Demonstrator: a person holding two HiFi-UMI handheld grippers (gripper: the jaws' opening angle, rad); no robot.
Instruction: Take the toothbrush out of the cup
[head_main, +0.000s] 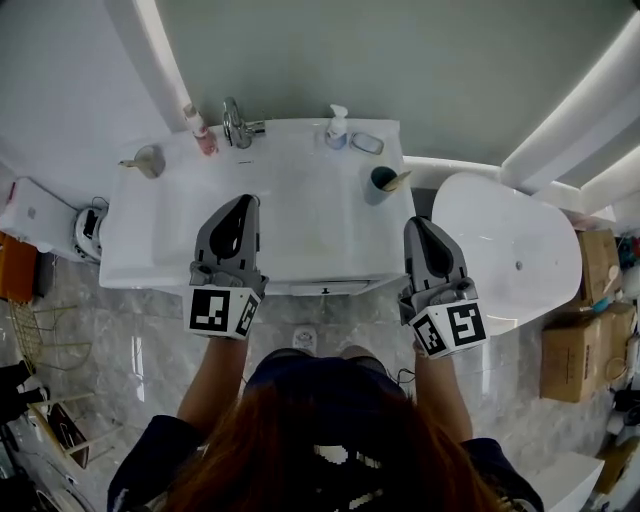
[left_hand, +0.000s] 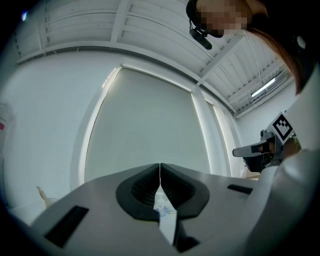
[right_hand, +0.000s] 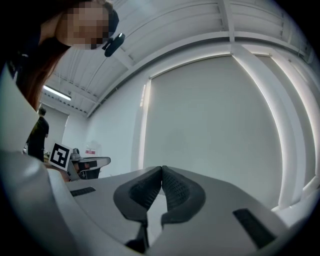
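Observation:
In the head view a dark teal cup (head_main: 380, 180) stands at the right side of the white washbasin top (head_main: 300, 230), with a pale toothbrush (head_main: 397, 181) leaning out of it to the right. My right gripper (head_main: 414, 223) is shut and empty, a short way nearer than the cup, over the basin's front right corner. My left gripper (head_main: 243, 201) is shut and empty over the basin's front middle. In the left gripper view the jaws (left_hand: 160, 171) meet with nothing between them; in the right gripper view the jaws (right_hand: 161, 172) do the same. Neither gripper view shows the cup.
At the basin's back stand a chrome tap (head_main: 237, 125), a pink bottle (head_main: 203, 133), a white pump bottle (head_main: 338, 127) and a small dish (head_main: 367, 143). A second cup (head_main: 148, 160) sits at the far left. A white oval fixture (head_main: 510, 250) and cardboard boxes (head_main: 580, 340) are to the right.

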